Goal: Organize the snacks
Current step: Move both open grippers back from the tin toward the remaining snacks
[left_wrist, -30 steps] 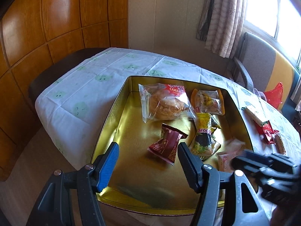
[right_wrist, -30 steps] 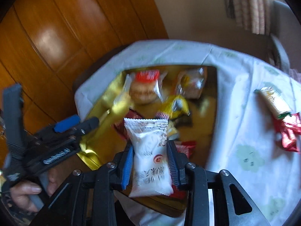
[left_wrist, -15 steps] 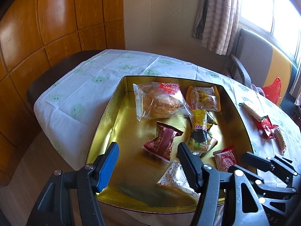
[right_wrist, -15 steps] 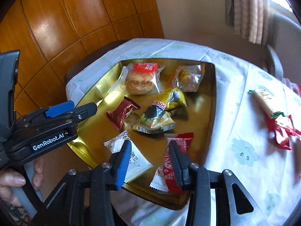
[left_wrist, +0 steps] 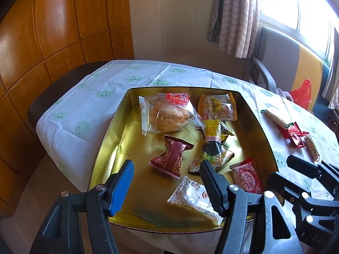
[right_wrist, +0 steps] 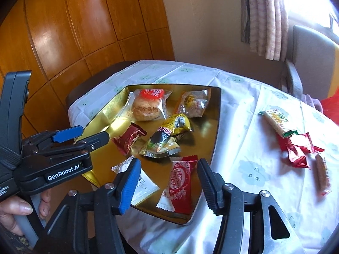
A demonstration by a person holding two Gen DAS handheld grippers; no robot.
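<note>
A gold tin (left_wrist: 110, 131) (right_wrist: 215, 127) on the table holds several snacks: a cake pack (left_wrist: 167, 114) (right_wrist: 148, 105), a dark red pack (left_wrist: 171, 158), a yellow pack (left_wrist: 215, 137), a red-white pack (left_wrist: 246, 177) (right_wrist: 180, 182) and a white pack (left_wrist: 190, 196) (right_wrist: 144, 186) at the near edge. My left gripper (left_wrist: 167, 182) is open and empty over the tin's near end. My right gripper (right_wrist: 167, 182) is open and empty above the near rim. Loose snacks lie on the cloth: a green-ended wafer bar (right_wrist: 277, 122), red packs (right_wrist: 296, 148) and a thin bar (right_wrist: 322, 173).
The table has a white cloth (left_wrist: 89, 97) with green prints. Wood panelling (left_wrist: 53, 31) is on the left. A chair (left_wrist: 281, 59) and a curtain (left_wrist: 235, 14) stand behind the table by the window. A red bag (left_wrist: 303, 93) lies at the far right.
My right gripper opened and let the white pack drop into the tin's near end, then drew back and up. The left gripper stayed open and shifted only slightly.
</note>
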